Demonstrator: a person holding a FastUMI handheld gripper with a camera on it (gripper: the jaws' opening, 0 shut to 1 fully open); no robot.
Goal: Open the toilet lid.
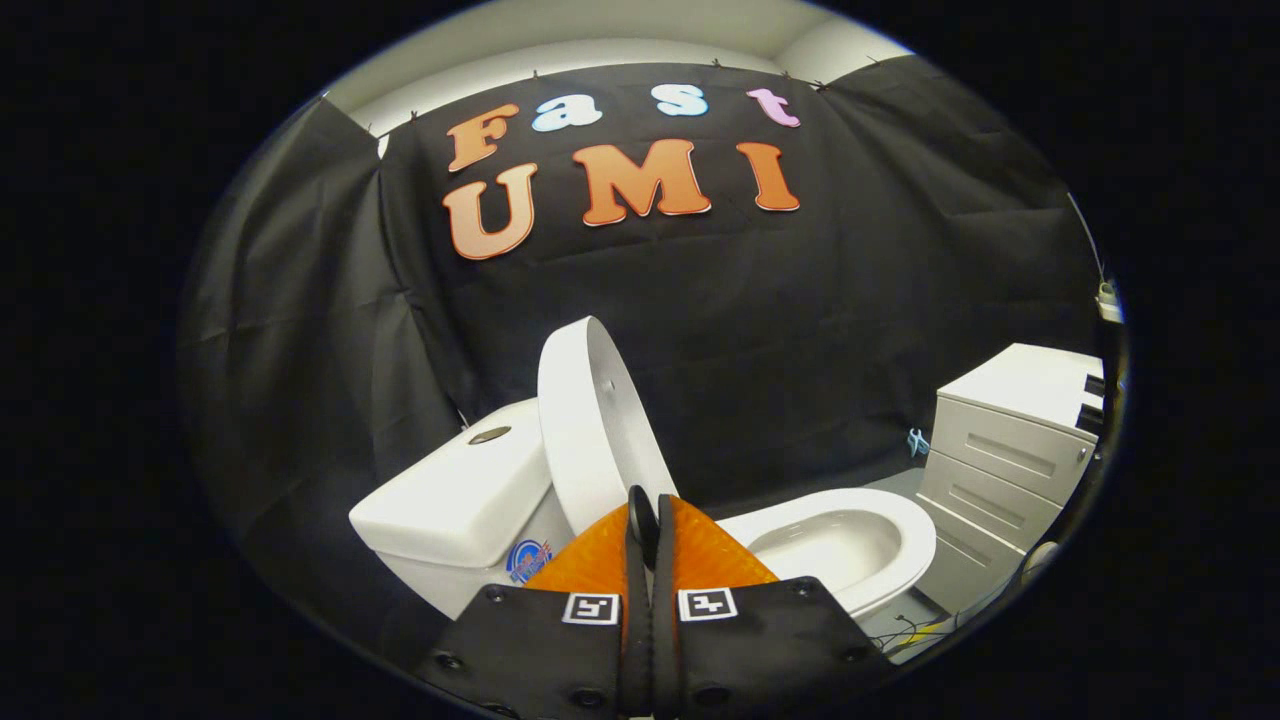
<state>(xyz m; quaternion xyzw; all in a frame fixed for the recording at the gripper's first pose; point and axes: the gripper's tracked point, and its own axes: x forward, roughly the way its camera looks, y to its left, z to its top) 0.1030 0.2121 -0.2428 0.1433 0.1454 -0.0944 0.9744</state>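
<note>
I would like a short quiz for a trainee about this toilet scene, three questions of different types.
1. True or false: the toilet lid stands raised beside the tank.
2. The gripper has its jaws: A) wide open, B) pressed together, C) around the flush button?
3. Fill in: past the open bowl stands a white ______ unit.

Key: 1 true; 2 B, the orange fingers meet with nothing between them; 3 drawer.

I see even overhead light, white toilet lid point(590, 420) bright without glare, soft shadows below cistern point(460, 495); fisheye bends edges strongly; near jaws slightly soft, dim corners.
</note>
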